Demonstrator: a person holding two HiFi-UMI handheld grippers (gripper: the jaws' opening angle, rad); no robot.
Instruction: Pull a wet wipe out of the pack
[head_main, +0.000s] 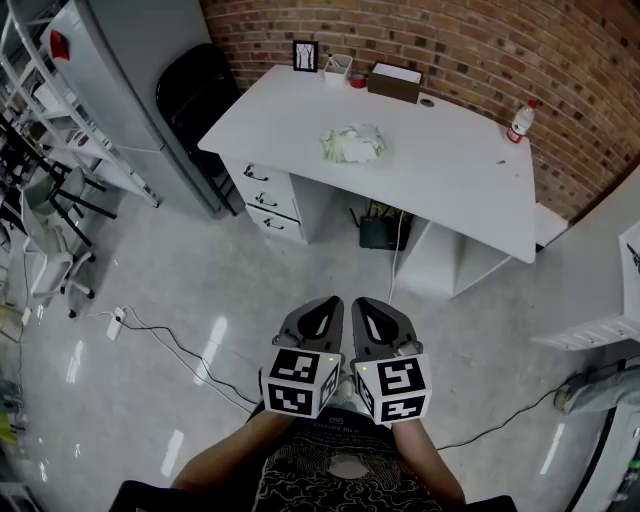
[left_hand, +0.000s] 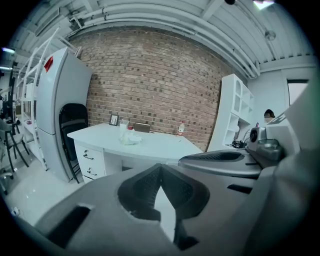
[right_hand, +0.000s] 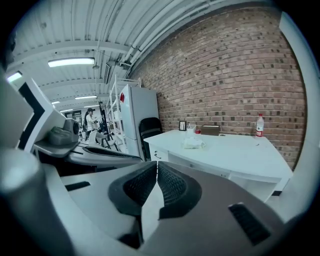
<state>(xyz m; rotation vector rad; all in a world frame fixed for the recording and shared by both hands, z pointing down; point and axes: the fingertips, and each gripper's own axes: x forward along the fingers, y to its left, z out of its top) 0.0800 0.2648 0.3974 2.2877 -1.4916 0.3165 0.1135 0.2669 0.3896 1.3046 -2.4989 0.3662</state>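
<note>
The left grey two-jaw claw hangs at the lower middle of the head view, its jaws pressed together on nothing. Just to its right, the right grey two-jaw claw sits the same way, closed and empty, the pair almost touching. Both are held side by side close to the person's body, well apart from the white desk surface in the upper half of the frame. I judge this a ready pose, with the approach not yet begun. The pale, crumpled soft wet-wipe pack lies near the middle of that surface, at upper centre. It looks lumpy and whitish-green; whether a wipe pokes out is too small to tell.
</note>
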